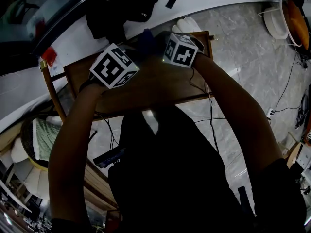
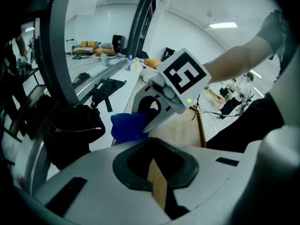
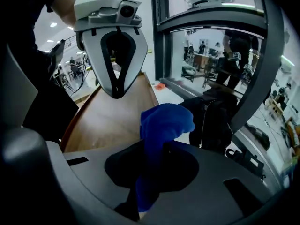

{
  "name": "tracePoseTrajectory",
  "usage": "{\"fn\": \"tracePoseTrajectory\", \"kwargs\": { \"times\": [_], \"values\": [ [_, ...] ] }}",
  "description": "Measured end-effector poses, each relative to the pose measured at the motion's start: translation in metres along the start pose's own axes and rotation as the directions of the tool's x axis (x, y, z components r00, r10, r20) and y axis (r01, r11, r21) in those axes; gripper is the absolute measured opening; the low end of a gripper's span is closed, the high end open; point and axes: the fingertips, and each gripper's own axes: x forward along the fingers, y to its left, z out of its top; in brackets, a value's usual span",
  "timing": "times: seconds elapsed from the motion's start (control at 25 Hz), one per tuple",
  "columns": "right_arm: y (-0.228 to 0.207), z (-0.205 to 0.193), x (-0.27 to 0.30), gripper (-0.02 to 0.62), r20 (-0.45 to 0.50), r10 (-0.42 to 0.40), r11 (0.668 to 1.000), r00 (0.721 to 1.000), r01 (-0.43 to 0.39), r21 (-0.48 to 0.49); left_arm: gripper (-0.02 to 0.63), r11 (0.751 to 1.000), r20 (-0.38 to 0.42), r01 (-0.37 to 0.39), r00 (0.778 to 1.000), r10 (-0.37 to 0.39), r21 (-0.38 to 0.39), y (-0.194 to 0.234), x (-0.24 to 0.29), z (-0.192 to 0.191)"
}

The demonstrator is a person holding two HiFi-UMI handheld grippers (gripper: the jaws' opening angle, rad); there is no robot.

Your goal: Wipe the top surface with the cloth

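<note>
– What is seen nearest?
– The right tool (image 3: pixel 146 191) is seen clamped on the blue cloth (image 3: pixel 164 123). The cloth is pinched between the jaws, and its free end is bunched up just past them.
– And the other one?
– The left tool (image 2: pixel 157 184) is drawn down to a narrow slit with nothing held; only a sliver of wood is seen through it. The two tools are pointed at each other and kept close together.
– Where is the cloth placed?
– It is held over the wooden counter (image 1: pixel 160 89), at the edge that lies towards the white counter (image 1: pixel 209 3). Whether the wood is touched by it cannot be told.
– And what is seen farther off?
– A black bag (image 3: pixel 213 118) is set on the white counter, just beyond the cloth. Past that, a dark frame (image 3: pixel 160 32) is seen standing upright, with a lit room behind it.
</note>
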Motion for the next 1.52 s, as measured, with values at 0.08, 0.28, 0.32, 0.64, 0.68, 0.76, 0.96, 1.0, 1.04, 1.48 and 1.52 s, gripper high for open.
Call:
{"fn": "tracePoseTrajectory", "kwargs": {
  "times": [0.08, 0.28, 0.32, 0.64, 0.68, 0.76, 0.96, 1.0, 1.04, 1.48, 1.52],
  "values": [
    [0.0, 0.0, 0.001, 0.063, 0.007, 0.001, 1.0, 1.0, -0.001, 0.011, 0.009, 1.0, -0.005, 0.008, 1.0, -0.008, 0.0, -0.003, 0.002, -0.003],
    [0.007, -0.003, 0.0, 0.063, 0.024, 0.023, 0.998, 0.999, -0.024, 0.058, 0.009, 0.999, -0.003, 0.02, 1.0, -0.02, -0.027, -0.011, 0.005, -0.01],
    [0.01, -0.004, -0.001, 0.063, 0.026, 0.03, 0.998, 0.999, -0.032, 0.061, 0.009, 0.999, -0.003, 0.025, 1.0, -0.025, -0.031, -0.013, 0.006, -0.013],
    [0.077, -0.02, -0.003, 0.063, 0.006, 0.123, 0.992, 0.992, -0.124, 0.033, 0.009, 0.996, -0.037, 0.086, 0.996, -0.086, -0.015, -0.046, 0.01, -0.044],
    [0.089, -0.023, -0.003, 0.063, 0.009, 0.138, 0.99, 0.99, -0.138, 0.034, 0.009, 0.995, -0.045, 0.098, 0.994, -0.098, -0.005, -0.053, 0.009, -0.048],
    [0.114, -0.027, -0.004, 0.063, 0.027, 0.165, 0.985, 0.986, -0.166, 0.051, 0.009, 0.992, -0.061, 0.123, 0.991, -0.123, 0.007, -0.067, 0.007, -0.057],
    [0.169, -0.038, -0.009, 0.063, 0.036, 0.239, 0.969, 0.97, -0.24, 0.053, 0.009, 0.987, -0.045, 0.159, 0.986, -0.159, -0.01, -0.093, -0.002, -0.066],
    [0.179, -0.04, -0.01, 0.063, 0.031, 0.256, 0.965, 0.966, -0.257, 0.044, 0.009, 0.986, -0.042, 0.166, 0.985, -0.166, -0.011, -0.096, -0.003, -0.067],
    [0.188, -0.042, -0.011, 0.063, 0.026, 0.273, 0.961, 0.962, -0.274, 0.037, 0.009, 0.985, -0.042, 0.174, 0.984, -0.174, -0.009, -0.1, -0.003, -0.068],
    [0.216, -0.049, -0.016, 0.063, 0.018, 0.396, 0.913, 0.918, -0.395, 0.097, 0.009, 0.981, -0.049, 0.192, 0.98, -0.191, 0.032, -0.107, 0.003, -0.053],
    [0.209, -0.045, -0.018, 0.063, 0.048, 0.393, 0.91, 0.918, -0.396, 0.121, 0.009, 0.982, -0.049, 0.183, 0.982, -0.181, 0.041, -0.104, 0.003, -0.049]
  ]
}}
